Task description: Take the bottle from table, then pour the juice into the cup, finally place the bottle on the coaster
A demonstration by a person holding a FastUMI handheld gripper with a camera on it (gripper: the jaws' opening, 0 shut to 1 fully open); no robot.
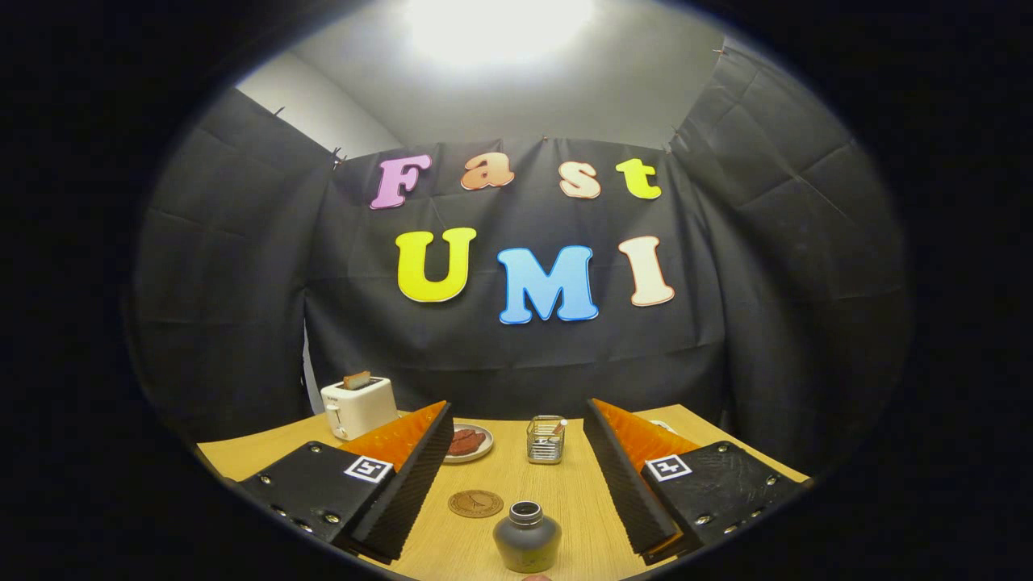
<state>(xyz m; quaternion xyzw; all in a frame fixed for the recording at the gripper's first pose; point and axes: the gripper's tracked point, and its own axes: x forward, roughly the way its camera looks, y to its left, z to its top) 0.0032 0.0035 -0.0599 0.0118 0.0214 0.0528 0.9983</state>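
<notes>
Wooden bench inside a black-cloth booth, light overhead. Gripper hovers above the near bench, fingers spread wide and released, gripping nothing. Bottle stands upright between the fingers at the near edge, dark and squat, mouth open with no cap seen; not touching either finger, gaps on both sides. It looks lined up for a straight grab.

Coaster, round and flat, lies just left and slightly beyond the bottle, close to the left finger, bare on top, so the final set-down spot is free. Glass cup sits farther out, roughly centred beyond the bottle; something seems to be inside it, too small to tell. Plate with dark red food is left of the cup, toaster at the far-left corner with a slice poking out.

Judgement: task at start, bottle not yet taken. Open strip of bench between bottle and cup gives room to carry forward and tip. Risks: open mouth means spill if tilted early; bottle is near the bench's front edge; coaster close enough that the left finger could nudge it on closing.
</notes>
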